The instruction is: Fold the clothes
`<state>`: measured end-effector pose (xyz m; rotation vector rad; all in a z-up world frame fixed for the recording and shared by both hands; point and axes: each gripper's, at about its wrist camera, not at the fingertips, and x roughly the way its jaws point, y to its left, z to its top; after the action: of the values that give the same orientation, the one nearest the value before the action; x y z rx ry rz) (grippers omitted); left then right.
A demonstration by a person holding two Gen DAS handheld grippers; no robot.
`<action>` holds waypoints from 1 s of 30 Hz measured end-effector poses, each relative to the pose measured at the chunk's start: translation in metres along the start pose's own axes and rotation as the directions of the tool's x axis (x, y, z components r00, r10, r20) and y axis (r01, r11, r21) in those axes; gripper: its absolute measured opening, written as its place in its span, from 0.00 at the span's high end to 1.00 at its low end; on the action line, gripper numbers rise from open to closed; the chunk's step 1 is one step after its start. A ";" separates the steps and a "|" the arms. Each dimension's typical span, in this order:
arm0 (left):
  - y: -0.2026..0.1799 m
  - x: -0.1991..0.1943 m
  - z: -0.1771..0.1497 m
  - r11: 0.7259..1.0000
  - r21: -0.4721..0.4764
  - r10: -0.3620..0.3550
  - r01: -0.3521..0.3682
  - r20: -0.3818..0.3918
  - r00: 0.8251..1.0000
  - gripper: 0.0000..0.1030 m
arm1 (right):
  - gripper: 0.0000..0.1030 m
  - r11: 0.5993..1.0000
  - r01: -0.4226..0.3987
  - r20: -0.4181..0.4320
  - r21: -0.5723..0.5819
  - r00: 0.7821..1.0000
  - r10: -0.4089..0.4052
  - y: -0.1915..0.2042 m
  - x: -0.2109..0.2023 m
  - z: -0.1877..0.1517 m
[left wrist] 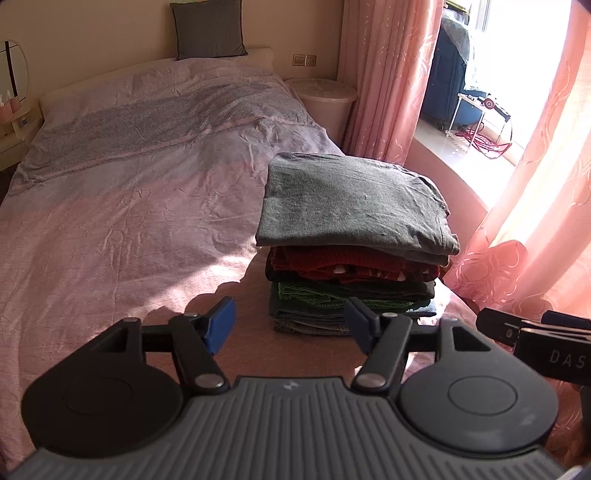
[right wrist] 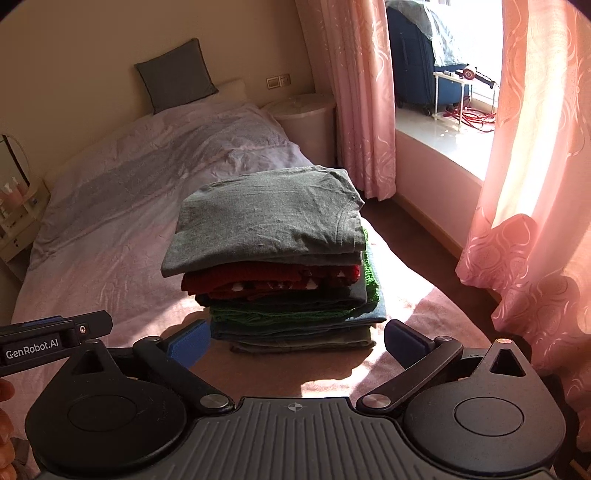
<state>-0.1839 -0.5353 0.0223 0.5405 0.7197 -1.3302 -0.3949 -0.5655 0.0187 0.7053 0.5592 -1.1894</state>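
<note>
A stack of folded clothes [left wrist: 351,258] [right wrist: 280,266] sits on the pink bed cover [left wrist: 110,221] near the bed's right edge. A grey shirt [left wrist: 351,199] [right wrist: 266,221] lies on top, over a red knit [left wrist: 354,264], a green knit [right wrist: 295,314] and denim at the bottom. In the left wrist view my left gripper [left wrist: 290,325] is open, short of the stack's near left corner, nothing between its blue pads [left wrist: 221,325]. My right gripper [right wrist: 297,341] is open wide in front of the stack's base, holding nothing. Part of the right gripper [left wrist: 535,332] shows at the left view's right edge.
A grey cushion [left wrist: 208,27] leans on the headboard wall. A round white bedside tub [left wrist: 325,99] stands beside the bed. Pink curtains [left wrist: 384,74] frame a sunlit window sill [right wrist: 443,144] with a blue suitcase [right wrist: 413,59]. A small shelf with bottles [left wrist: 14,107] is at far left.
</note>
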 end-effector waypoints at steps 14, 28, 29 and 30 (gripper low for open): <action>0.015 -0.077 -0.032 1.000 -0.021 0.011 -0.009 0.087 0.996 0.23 | 0.00 0.997 0.060 0.070 -0.040 0.996 -0.057 0.026 -0.064 -0.036; 0.003 -0.086 -0.048 0.997 0.069 0.035 -0.040 0.076 0.996 0.22 | 0.00 0.994 0.088 0.074 -0.058 0.994 -0.083 0.029 -0.084 -0.053; 0.002 -0.085 -0.049 0.996 0.073 0.042 -0.048 0.079 0.996 0.22 | 0.00 0.993 0.096 0.071 -0.063 0.993 -0.092 0.029 -0.082 -0.053; 0.002 -0.083 -0.049 0.996 0.076 0.047 -0.053 0.080 0.996 0.22 | 0.01 0.992 0.105 0.068 -0.067 0.993 -0.100 0.029 -0.080 -0.054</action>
<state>-0.1963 -0.4443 0.0503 0.5625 0.5884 -1.3300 -0.3909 -0.4689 0.0461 0.5819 0.5856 -1.2775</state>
